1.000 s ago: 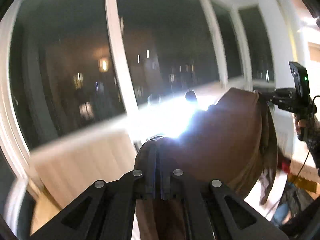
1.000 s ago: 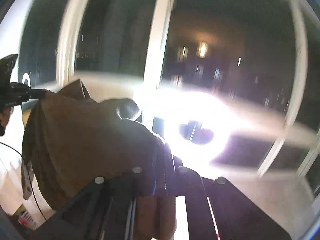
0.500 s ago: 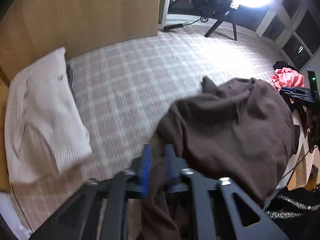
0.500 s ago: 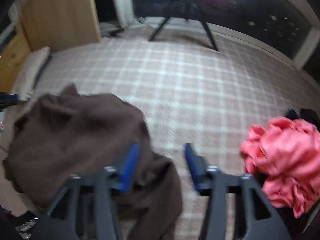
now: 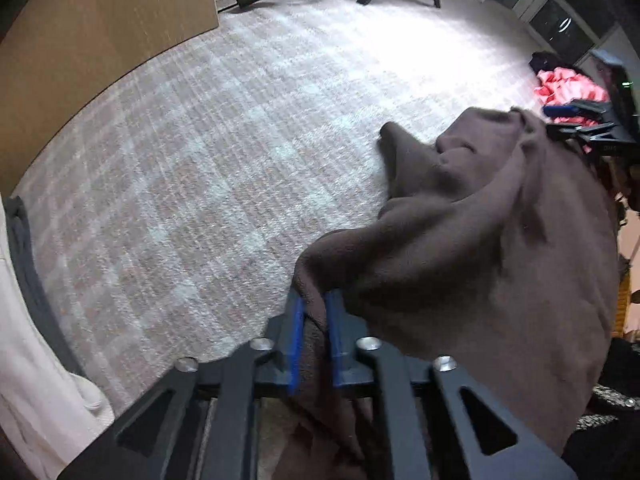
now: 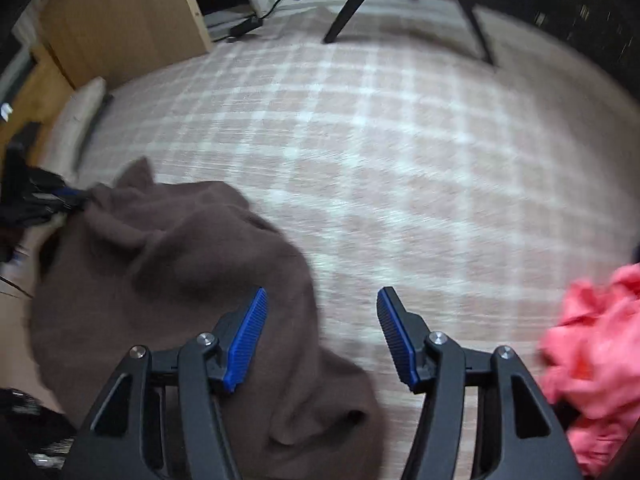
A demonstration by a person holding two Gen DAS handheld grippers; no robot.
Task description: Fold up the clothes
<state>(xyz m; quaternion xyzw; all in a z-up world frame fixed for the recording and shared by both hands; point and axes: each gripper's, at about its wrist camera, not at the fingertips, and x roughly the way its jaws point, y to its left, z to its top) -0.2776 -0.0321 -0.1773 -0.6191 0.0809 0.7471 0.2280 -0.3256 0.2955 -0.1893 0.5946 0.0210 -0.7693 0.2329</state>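
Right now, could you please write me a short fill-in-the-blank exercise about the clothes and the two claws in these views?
1. The left claw has a fold of the ____ garment between its blue pads, and its jaws are closing.
2. The right claw stands ____, with nothing between its pads.
3. To the right of the right claw lies a crumpled ____ garment.
4. The clothes lie on a ____ rug.

Missing words: brown; open; pink; checked

The left gripper [image 5: 314, 312] is closing on the brown garment's [image 5: 480, 264] edge.
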